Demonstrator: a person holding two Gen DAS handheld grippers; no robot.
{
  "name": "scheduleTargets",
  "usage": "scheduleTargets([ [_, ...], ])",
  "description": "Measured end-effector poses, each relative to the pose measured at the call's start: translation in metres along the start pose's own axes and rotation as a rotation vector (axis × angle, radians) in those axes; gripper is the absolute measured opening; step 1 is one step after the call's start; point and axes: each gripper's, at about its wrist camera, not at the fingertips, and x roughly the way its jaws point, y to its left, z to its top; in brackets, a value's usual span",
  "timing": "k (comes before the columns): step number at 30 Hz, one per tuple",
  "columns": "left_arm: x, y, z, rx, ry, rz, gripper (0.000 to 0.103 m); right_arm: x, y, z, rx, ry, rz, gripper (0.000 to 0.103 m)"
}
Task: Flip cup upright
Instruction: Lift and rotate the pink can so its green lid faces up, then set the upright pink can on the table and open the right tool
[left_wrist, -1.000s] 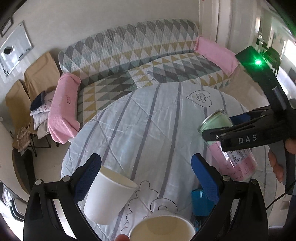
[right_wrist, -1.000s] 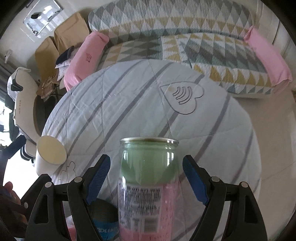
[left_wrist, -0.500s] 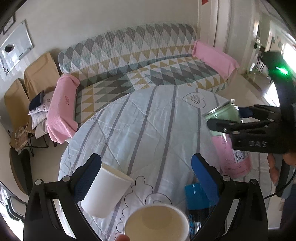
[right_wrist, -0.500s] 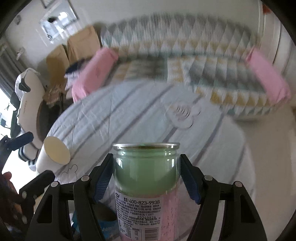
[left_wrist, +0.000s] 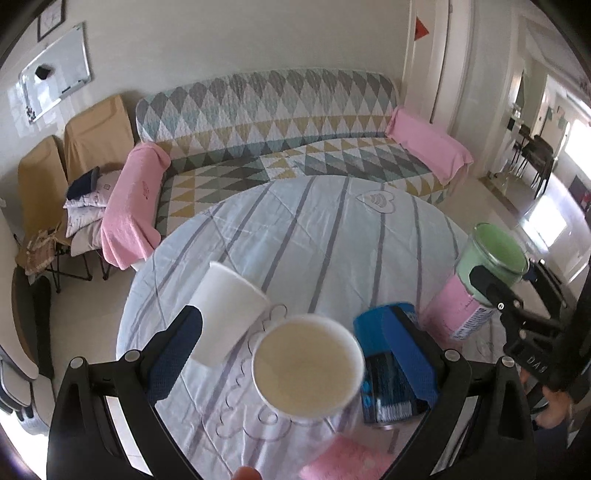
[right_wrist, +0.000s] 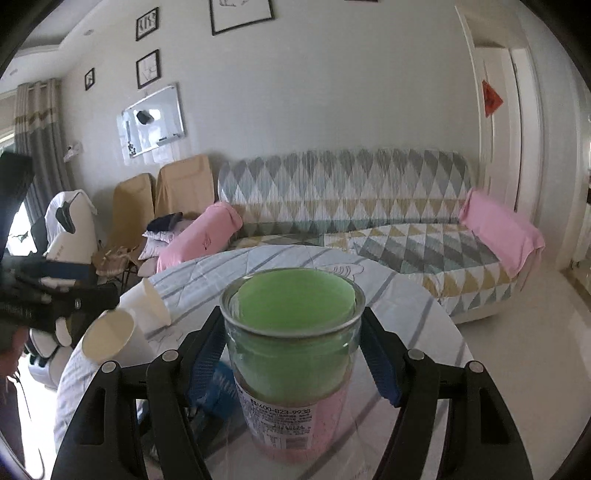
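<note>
Round table (left_wrist: 332, 229) w/ striped cloth, sofa (left_wrist: 280, 122) behind; right gripper (right_wrist: 291, 354) clamps jar (right_wrist: 291, 332), left gripper (left_wrist: 295, 350) wide open.

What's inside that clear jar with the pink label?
The clear glass jar shows a green filling on top and pink below. The label hides the middle.

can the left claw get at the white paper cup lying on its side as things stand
Probably yes. The left claw is open, and the tipped white paper cup lies just ahead by its left finger, nothing covering it. The second cup sits between the fingers, so the claw would likely have to shift left first.
</note>
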Motion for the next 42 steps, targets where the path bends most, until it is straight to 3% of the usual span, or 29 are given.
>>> scheduleTargets([
  [7, -0.014, 0.007, -0.019, -0.043, -0.011, -0.010, 0.099, -0.015, 0.009, -0.009, -0.022, -0.010, -0.014, 0.072],
  [9, -0.018, 0.008, -0.024, -0.048, -0.013, -0.010, 0.099, -0.017, 0.008, -0.007, -0.014, -0.009, -0.003, 0.080],
  [18, -0.048, 0.016, -0.045, -0.081, -0.063, -0.017, 0.099, -0.044, 0.014, -0.011, -0.025, 0.009, -0.036, 0.081],
  [27, -0.089, 0.003, -0.088, -0.096, -0.141, -0.013, 0.099, -0.110, 0.041, -0.012, -0.012, 0.046, -0.133, 0.082],
  [35, -0.124, -0.001, -0.132, -0.103, -0.228, 0.063, 0.100, -0.142, 0.084, -0.028, -0.028, 0.036, -0.130, 0.082],
  [42, -0.143, -0.006, -0.150, -0.069, -0.284, 0.131, 0.101, -0.158, 0.102, -0.038, -0.033, 0.016, -0.145, 0.082],
])
